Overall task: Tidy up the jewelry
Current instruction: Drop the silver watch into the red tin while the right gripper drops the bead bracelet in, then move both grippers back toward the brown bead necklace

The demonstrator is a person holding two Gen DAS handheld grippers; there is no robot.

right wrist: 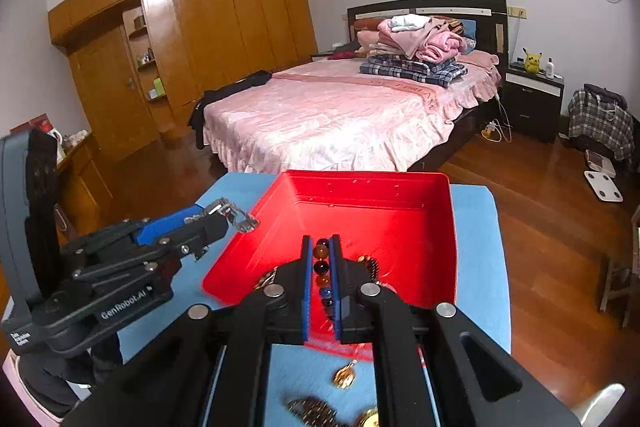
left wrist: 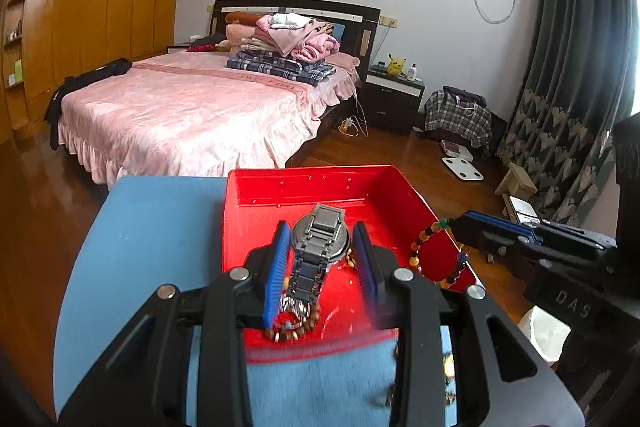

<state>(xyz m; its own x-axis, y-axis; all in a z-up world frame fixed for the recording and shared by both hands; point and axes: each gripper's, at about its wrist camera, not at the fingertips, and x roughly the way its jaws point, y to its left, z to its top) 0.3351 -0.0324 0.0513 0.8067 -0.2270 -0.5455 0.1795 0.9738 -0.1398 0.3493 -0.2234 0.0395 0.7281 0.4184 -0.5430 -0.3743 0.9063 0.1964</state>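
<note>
Both grippers are hanging over the red tray [left wrist: 404, 203] on the blue worktop [left wrist: 152, 227], bed [left wrist: 188, 107] in the background. The left gripper [left wrist: 322, 255] has its jaws fairly narrow, clamped on a silver metal watch [left wrist: 318, 239] by the band, dial facing away, just above the tray. The right gripper [right wrist: 320, 275] has its jaws pinched tight on a beaded bracelet [right wrist: 322, 267], amber and dark beads, which dangles in a loop over the tray's right edge in the left camera's view. A few bead strands [left wrist: 292, 327] already sit in the tray. More gold pieces [right wrist: 346, 375] lie on the worktop near the tray's front edge.
</note>
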